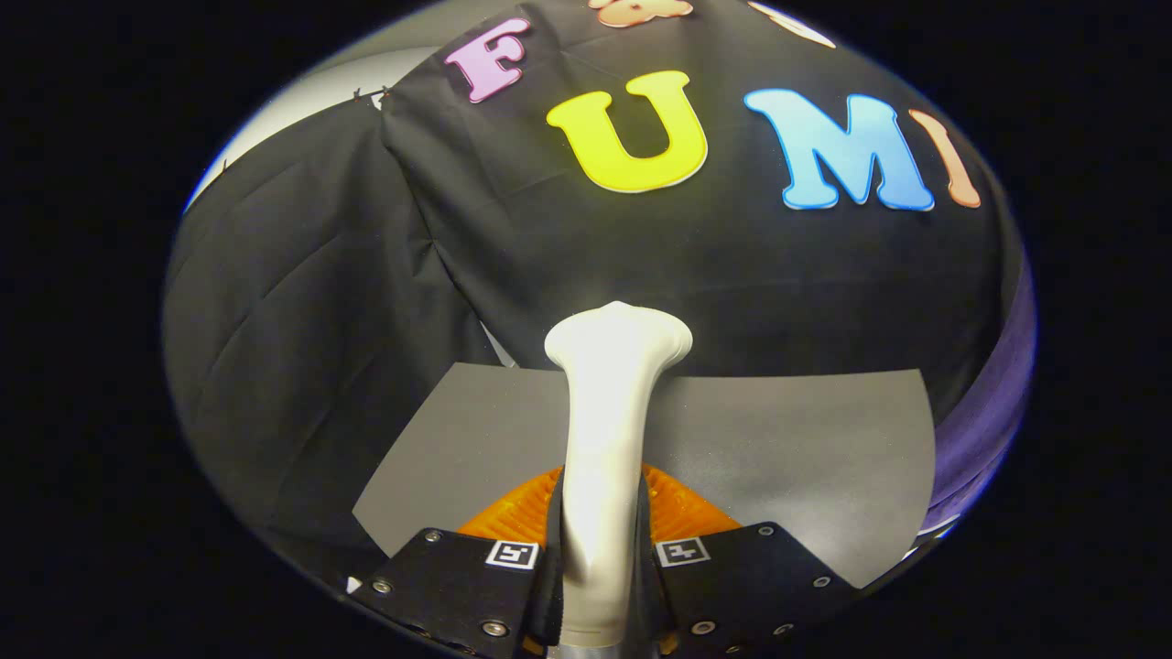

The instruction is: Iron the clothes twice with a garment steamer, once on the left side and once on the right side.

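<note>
Garment steamer (606,430): pale handle clamped between the two fingers, running forward and up from them, its flared head (619,331) at the far end, well ahead of the fingertips. Gripper (600,549) is grasping the steamer; both fingers press on the handle from either side. Head points toward the black cloth wall (696,265) beyond, appears held in the air, not touching anything I can confirm. Below and ahead of the fingers lies a flat grey sheet (806,448). To the right of the fingers, past the sheet's edge, a strip of purple fabric (984,421); could be the clothes, can't tell for sure. Progress, my read: steamer picked up and in hand, that's done. No garment is under the head, so neither left nor right pass looks started. Both passes likely remain.
</note>
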Demonstrator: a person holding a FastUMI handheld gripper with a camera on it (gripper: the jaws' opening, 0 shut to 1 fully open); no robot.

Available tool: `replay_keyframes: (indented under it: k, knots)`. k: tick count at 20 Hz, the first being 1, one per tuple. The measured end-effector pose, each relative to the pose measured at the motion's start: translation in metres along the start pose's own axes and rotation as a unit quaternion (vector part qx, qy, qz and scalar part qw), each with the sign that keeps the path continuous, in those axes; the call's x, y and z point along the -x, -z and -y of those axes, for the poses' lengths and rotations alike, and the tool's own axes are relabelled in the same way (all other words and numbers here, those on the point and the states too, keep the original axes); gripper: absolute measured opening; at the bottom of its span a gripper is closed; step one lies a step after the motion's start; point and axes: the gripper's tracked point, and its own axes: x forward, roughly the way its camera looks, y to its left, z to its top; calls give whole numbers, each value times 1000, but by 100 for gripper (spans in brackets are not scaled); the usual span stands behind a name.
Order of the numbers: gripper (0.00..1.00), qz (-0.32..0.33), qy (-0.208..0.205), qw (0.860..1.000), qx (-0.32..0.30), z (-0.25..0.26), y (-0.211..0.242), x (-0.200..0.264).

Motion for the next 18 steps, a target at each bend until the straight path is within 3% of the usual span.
replay_keyframes:
  k: [6, 12, 18]
  knots:
    - [32, 56, 31, 997, 45, 0, 9, 59]
    - [32, 124, 40, 991, 36, -1, 26, 129]
    - [32, 151, 53, 987, 35, 0, 58, 203]
